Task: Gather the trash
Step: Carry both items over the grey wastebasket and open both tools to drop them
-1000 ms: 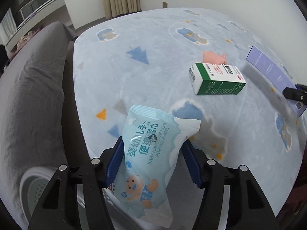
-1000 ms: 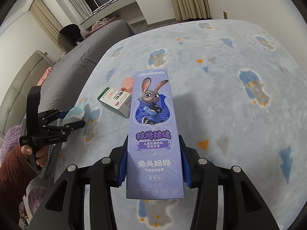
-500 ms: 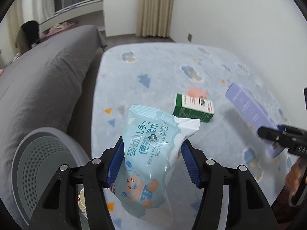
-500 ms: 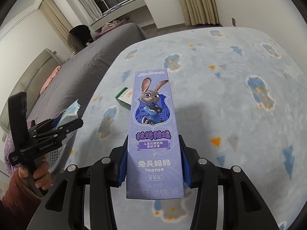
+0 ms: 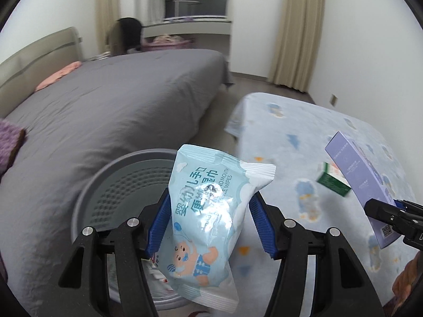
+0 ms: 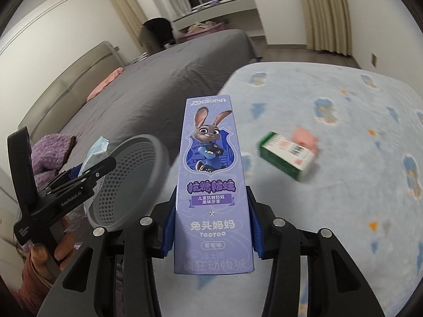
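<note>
Bin [image 5: 87,192] now under wipes pack [image 5: 208,211]

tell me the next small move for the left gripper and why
Probably open the left gripper and drop the wipes pack: it hangs clamped over the grey basket, whose open mouth lies directly below.

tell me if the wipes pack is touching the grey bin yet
Cannot tell. In the left wrist view the wipes pack overlaps the grey bin, hiding any gap.

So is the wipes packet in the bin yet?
Not yet. The left claw is shut on the wipes packet, held over the grey bin.
</note>
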Available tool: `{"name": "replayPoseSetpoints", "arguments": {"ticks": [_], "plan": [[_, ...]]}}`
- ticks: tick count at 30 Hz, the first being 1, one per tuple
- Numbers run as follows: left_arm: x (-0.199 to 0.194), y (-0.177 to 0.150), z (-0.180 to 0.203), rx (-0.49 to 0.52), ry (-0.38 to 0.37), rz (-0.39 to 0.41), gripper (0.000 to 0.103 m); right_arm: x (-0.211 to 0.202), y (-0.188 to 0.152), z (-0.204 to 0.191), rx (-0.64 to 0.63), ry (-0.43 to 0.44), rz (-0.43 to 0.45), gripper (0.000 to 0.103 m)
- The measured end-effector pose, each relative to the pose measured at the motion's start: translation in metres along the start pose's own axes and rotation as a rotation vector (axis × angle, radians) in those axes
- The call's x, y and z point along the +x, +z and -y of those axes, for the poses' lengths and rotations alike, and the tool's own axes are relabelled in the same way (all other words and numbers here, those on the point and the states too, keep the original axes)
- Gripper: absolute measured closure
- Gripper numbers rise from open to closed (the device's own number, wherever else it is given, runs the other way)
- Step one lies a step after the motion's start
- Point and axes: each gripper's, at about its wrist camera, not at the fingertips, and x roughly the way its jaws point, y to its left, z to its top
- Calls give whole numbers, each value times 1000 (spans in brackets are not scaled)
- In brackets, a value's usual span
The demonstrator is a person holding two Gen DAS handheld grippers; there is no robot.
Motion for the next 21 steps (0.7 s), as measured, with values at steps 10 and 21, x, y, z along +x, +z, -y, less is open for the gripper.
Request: {"name": "replayPoseSetpoints", "arguments": {"ticks": [10,21], "plan": [[-2,-12,-67,-131,178,-10,46,69,17,-82,-141,108,-88,59],[8,-20,-100,-224,224,-52,44,118,24,-134,-237,146,-159,59]]}}
